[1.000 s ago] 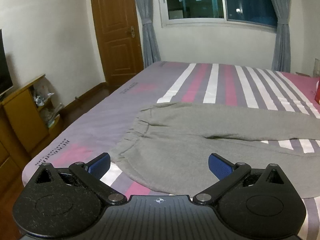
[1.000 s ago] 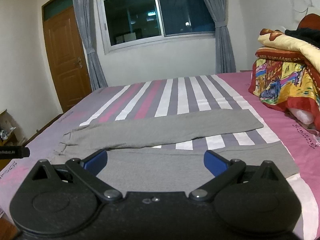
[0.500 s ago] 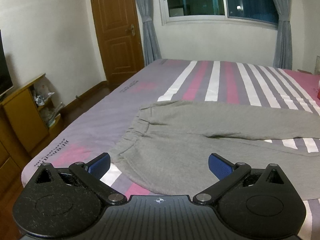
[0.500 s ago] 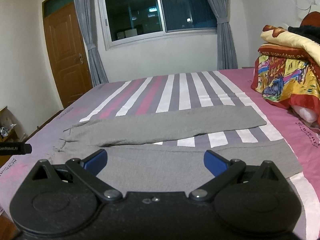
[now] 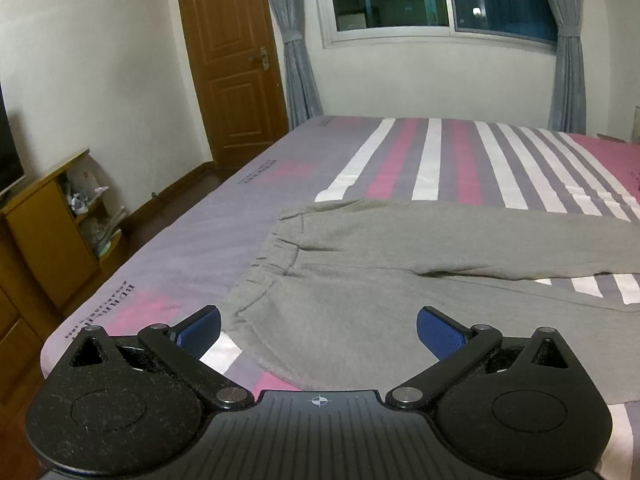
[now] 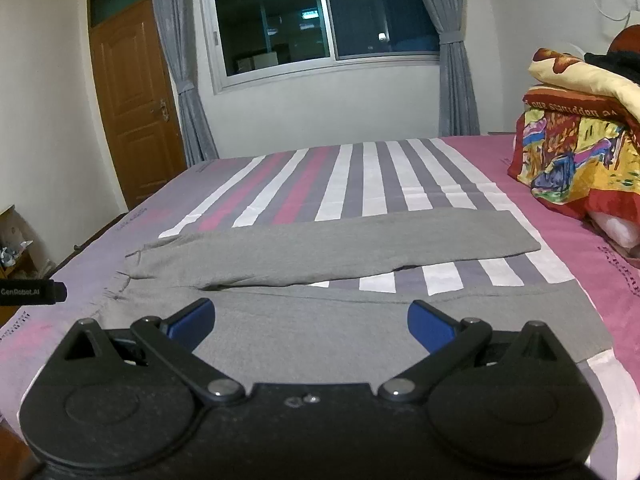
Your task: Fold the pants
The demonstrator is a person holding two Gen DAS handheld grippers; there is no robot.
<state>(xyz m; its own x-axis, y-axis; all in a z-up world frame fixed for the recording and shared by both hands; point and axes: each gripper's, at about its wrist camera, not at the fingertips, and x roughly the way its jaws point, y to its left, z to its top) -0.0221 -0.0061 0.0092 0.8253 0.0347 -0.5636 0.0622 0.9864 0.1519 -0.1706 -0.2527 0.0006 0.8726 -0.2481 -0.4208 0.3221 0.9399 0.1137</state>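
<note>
Grey sweatpants (image 5: 360, 280) lie spread flat on a bed (image 5: 192, 256) covered in a pink, white and grey striped sheet, waistband (image 5: 272, 256) toward the side of the bed nearest the wooden door (image 5: 232, 64), the two legs running off to the right. Seen through the right wrist camera, the far leg (image 6: 340, 252) stretches straight across the stripes, while the near leg (image 6: 320, 332) lies closer to the bed's edge, a wedge of bare sheet showing between them. The left gripper (image 5: 318, 332) hangs over the waistband end with its blue-padded jaws spread wide and nothing between them; the right gripper (image 6: 310, 322) is poised over the near leg, its jaws likewise wide and empty. Whether either touches the cloth cannot be made out. A pile of bright folded bedding (image 6: 580, 148) sits at the bed's right side, a low wooden cabinet (image 5: 52, 236) stands by the left wall, and grey curtains (image 6: 456, 60) frame the dark window (image 6: 320, 16).
</note>
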